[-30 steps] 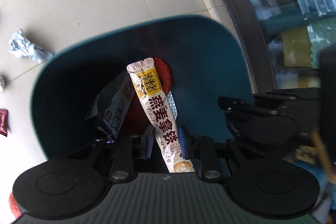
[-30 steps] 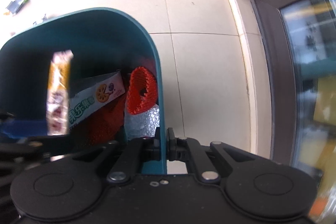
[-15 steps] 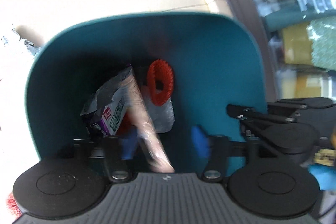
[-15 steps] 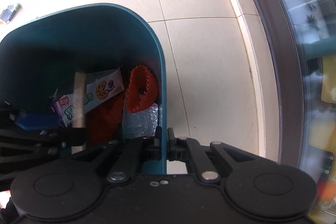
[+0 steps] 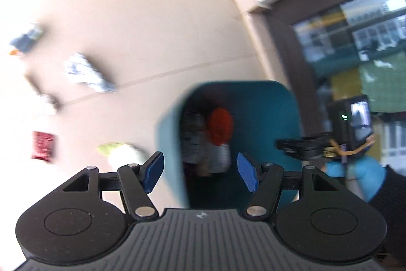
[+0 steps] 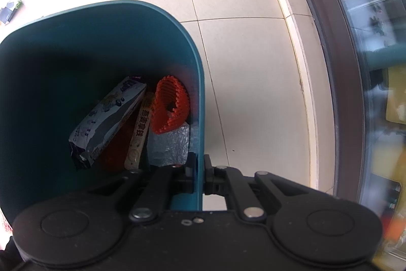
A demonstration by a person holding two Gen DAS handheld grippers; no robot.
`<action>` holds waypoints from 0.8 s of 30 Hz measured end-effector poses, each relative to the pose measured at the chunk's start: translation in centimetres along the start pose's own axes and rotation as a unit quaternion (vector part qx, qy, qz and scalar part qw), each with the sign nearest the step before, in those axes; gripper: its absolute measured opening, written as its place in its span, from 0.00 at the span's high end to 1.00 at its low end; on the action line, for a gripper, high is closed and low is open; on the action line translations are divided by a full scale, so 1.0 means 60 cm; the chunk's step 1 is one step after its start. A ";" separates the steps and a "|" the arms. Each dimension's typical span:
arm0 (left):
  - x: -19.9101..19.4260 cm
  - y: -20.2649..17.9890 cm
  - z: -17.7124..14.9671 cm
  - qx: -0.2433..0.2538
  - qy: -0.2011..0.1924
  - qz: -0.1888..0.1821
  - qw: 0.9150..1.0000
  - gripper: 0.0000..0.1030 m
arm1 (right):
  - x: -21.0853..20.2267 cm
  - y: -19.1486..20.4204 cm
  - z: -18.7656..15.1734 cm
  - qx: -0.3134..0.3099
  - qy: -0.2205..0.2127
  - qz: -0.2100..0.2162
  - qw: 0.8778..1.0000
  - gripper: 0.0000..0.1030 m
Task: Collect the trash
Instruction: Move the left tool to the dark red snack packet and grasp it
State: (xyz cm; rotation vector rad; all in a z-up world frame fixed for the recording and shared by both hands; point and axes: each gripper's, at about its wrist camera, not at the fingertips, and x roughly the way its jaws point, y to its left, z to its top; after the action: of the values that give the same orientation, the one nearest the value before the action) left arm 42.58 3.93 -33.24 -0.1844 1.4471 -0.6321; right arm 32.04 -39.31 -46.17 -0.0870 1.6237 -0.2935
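Teal bin (image 6: 142,24) is pinched at its rim by the shut right tool (image 6: 200,172); the left tool (image 5: 200,172), just opened, is empty. Floor scraps like the crumpled wrapper (image 5: 86,73) at ten o'clock remain. The bin could be tipped if that rim grip slips.

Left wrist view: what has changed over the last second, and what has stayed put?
The left tongs let go of the long sachet, which now lies inside the teal bin among the other wrappers. Their jaws have just been opening and are now empty, and they have pulled up and back from the bin. The right tongs stay clamped on the bin's rim, and the bin has not moved.
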 end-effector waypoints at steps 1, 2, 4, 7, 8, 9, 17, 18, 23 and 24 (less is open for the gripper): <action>-0.008 0.014 0.001 -0.001 -0.005 0.013 1.000 0.39 | 0.001 0.001 0.001 0.000 0.001 -0.001 1.000 0.96; -0.011 0.028 0.005 -0.001 -0.010 0.030 1.000 0.39 | 0.002 0.001 0.001 0.000 0.002 -0.002 1.000 0.96; -0.010 0.065 0.008 -0.004 -0.015 0.067 0.998 0.39 | 0.004 0.002 0.001 -0.001 0.002 -0.004 1.000 0.96; 0.002 0.122 0.010 -0.007 -0.016 0.107 0.994 0.39 | 0.010 0.005 0.001 0.001 0.004 -0.006 1.000 0.95; 0.008 0.143 0.011 -0.005 -0.013 0.119 0.993 0.39 | 0.012 0.005 0.000 0.003 0.005 -0.008 1.000 0.95; 0.015 0.160 0.011 -0.004 -0.012 0.134 0.991 0.39 | 0.015 0.005 0.000 0.004 0.006 -0.009 1.000 0.95; 0.090 0.270 -0.004 0.011 0.000 0.186 0.983 0.33 | 0.024 0.005 -0.004 0.006 0.009 -0.014 1.000 0.93; 0.097 0.284 -0.006 0.014 0.002 0.193 0.981 0.31 | 0.025 0.005 -0.006 0.007 0.010 -0.015 1.000 0.93; 0.152 0.342 -0.019 0.013 0.001 0.214 0.977 0.23 | 0.033 0.012 -0.005 0.020 0.013 -0.024 0.999 0.91; 0.165 0.354 -0.024 0.011 0.002 0.216 0.976 0.23 | 0.034 0.014 -0.005 0.019 0.013 -0.026 0.999 0.91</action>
State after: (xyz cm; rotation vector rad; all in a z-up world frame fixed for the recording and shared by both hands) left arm 47.34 16.85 -52.27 0.1471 1.4247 -0.2917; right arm 31.68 -38.94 -48.35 -0.0978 1.6427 -0.3661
